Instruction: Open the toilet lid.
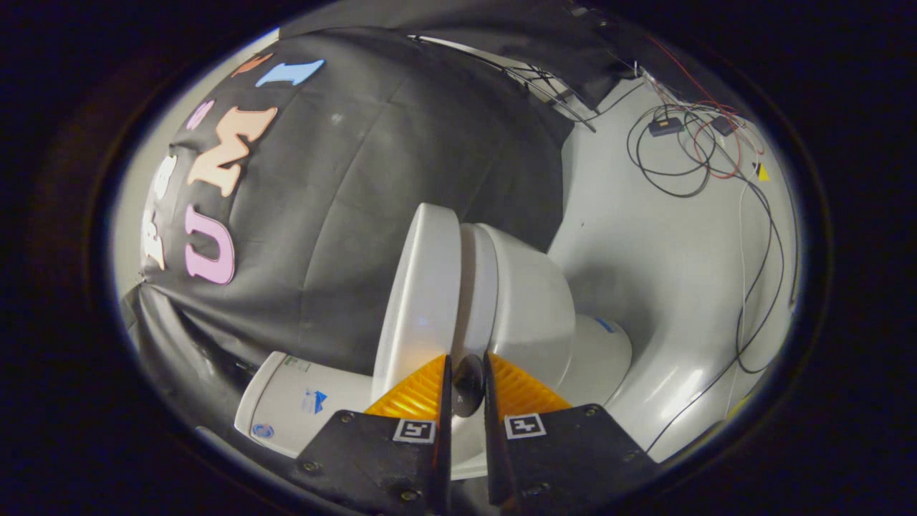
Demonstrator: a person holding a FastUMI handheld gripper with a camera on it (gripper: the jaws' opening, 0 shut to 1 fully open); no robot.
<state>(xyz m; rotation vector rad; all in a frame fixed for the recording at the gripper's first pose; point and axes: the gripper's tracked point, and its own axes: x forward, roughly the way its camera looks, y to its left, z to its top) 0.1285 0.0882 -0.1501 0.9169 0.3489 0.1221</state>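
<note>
The white toilet appears rolled on its side in this view. Its lid lies flat against the seat, with the bowl beyond the seat towards the floor. My gripper sits at the lid's near edge, its fingers almost together. A small dark round handle fills the narrow gap between them, and both fingers touch it. The left finger lies over the lid side, the right finger over the seat and bowl side.
The toilet's tank, with stickers on it, lies just left of the fingers. Black cloth wall stands behind the toilet. The white floor carries loose cables and a small black box far beyond the bowl.
</note>
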